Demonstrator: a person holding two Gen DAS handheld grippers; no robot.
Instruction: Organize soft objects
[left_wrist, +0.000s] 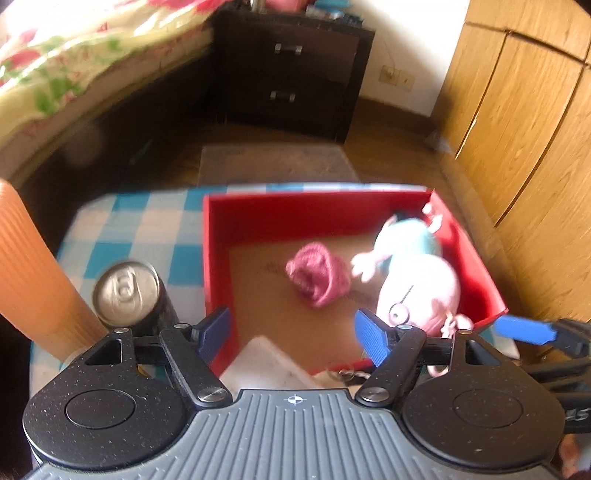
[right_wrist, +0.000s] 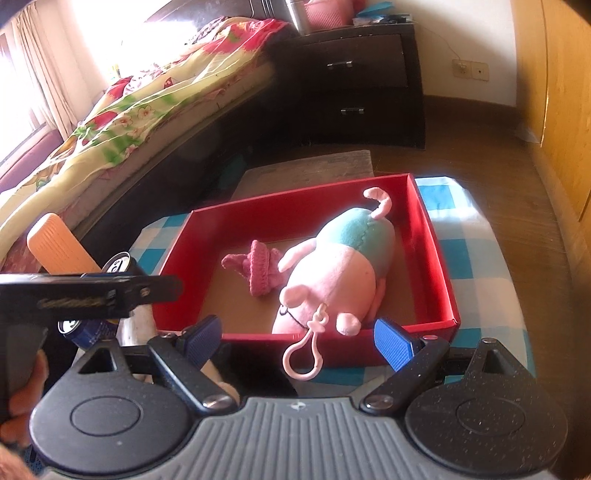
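The pink knitted piece (left_wrist: 318, 274) lies on the cardboard floor of the red box (right_wrist: 436, 258), about mid-box, just beside the pink-and-teal plush pig (right_wrist: 340, 266), which stretches along the right wall with its tail toward the far right corner and its keyring loop (right_wrist: 301, 360) hanging over the near rim. My left gripper (left_wrist: 293, 332) hangs over the near edge, jaws wide with nothing between them; my right gripper (right_wrist: 299, 338) sits at the near rim, jaws wide too, empty, the loop dangling between them untouched. Both softies look boxed, so I judge the next soft thing is the whitish item (left_wrist: 266, 360) under my left jaws, though I can't tell what it is. I'd drop straight over it, pinch its bulk, lift clear of the rim, and steer wide of the can (left_wrist: 127, 291) and orange ribbed roll (left_wrist: 33, 266) on the checked cloth (left_wrist: 122, 229) at the box's left.
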